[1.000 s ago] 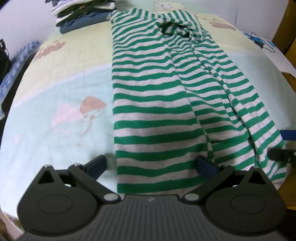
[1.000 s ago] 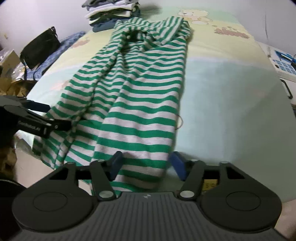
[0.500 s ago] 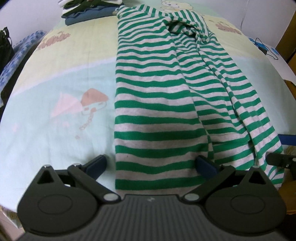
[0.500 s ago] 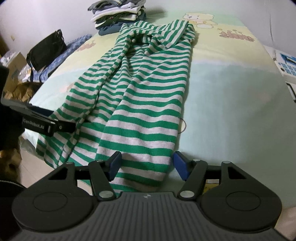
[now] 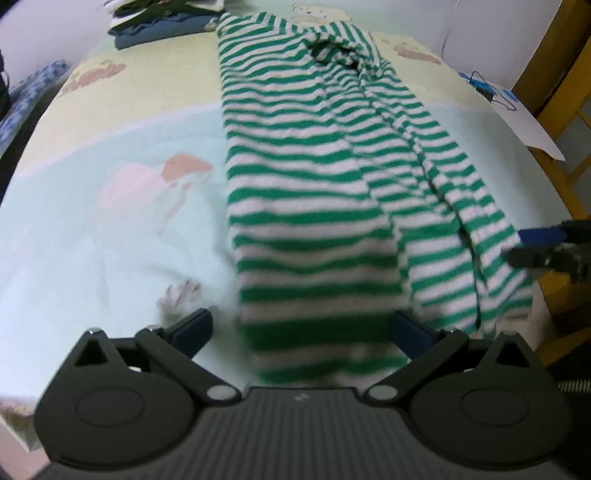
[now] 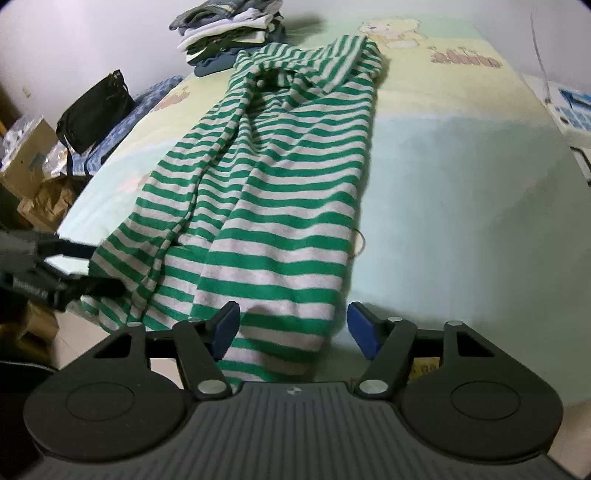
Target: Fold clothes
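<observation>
A green-and-white striped garment (image 5: 314, 206) lies lengthwise on the bed, folded along its length, with its hem at the near edge. My left gripper (image 5: 301, 330) is open and wide, its fingers on either side of the hem's left part; this view is blurred. In the right wrist view the garment (image 6: 280, 221) runs away from me. My right gripper (image 6: 294, 328) is open, and the hem's right corner lies loose between its blue pads (image 6: 364, 332). Each gripper shows at the edge of the other's view, the right gripper (image 5: 546, 247) and the left gripper (image 6: 74, 269).
A stack of folded clothes (image 6: 229, 33) sits at the far end of the printed bedsheet (image 6: 461, 184). A thin ring (image 6: 360, 240) lies beside the garment. A black bag (image 6: 96, 110) and cardboard boxes (image 6: 26, 162) stand left of the bed; white paper (image 5: 517, 122) and a yellow frame (image 5: 554, 74) are on the right.
The left wrist view has slid and blurred: the bed's prints sit higher and another print shows by the left finger. The right gripper has barely moved. Both grippers stay open.
</observation>
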A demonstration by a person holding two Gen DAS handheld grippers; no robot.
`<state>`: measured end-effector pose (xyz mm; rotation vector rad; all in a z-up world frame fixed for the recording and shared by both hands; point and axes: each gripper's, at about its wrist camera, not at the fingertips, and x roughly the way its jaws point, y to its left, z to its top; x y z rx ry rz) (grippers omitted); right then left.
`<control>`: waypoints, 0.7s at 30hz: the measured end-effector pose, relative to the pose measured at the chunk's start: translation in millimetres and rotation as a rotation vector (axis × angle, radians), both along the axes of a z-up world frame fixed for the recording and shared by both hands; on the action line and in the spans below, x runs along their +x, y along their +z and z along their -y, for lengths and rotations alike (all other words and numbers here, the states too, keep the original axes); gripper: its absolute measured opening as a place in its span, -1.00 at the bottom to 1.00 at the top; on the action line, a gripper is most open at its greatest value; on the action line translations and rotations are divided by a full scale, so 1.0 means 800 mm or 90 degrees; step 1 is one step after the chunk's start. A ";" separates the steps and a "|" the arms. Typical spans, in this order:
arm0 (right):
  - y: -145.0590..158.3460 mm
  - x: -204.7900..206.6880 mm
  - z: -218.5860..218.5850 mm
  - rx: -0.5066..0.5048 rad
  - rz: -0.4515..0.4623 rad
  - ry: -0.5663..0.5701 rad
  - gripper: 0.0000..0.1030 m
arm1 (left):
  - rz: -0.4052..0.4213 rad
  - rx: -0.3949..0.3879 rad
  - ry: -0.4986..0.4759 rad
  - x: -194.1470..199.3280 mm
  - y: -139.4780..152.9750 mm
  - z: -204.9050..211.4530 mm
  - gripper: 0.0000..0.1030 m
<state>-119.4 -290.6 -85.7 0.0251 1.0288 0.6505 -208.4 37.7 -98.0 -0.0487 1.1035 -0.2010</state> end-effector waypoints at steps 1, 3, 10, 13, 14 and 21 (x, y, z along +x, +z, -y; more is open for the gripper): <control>0.000 0.000 0.004 0.004 -0.006 0.000 0.27 | -0.006 -0.004 0.000 -0.004 -0.001 -0.003 0.92; 0.001 -0.001 0.008 0.000 -0.009 0.009 0.18 | -0.010 -0.006 -0.004 -0.009 -0.003 -0.004 0.92; 0.001 -0.006 -0.001 -0.015 0.001 0.050 0.13 | 0.010 0.010 -0.036 -0.011 -0.003 0.010 0.80; 0.002 -0.012 -0.008 -0.025 0.012 0.075 0.05 | 0.018 0.006 -0.048 -0.011 -0.004 0.013 0.81; 0.002 -0.014 -0.010 -0.029 0.015 0.083 0.04 | 0.019 0.003 -0.051 -0.012 -0.004 0.012 0.80; 0.002 -0.021 -0.013 -0.040 0.018 0.103 -0.01 | 0.040 0.026 -0.087 -0.016 0.002 0.020 0.34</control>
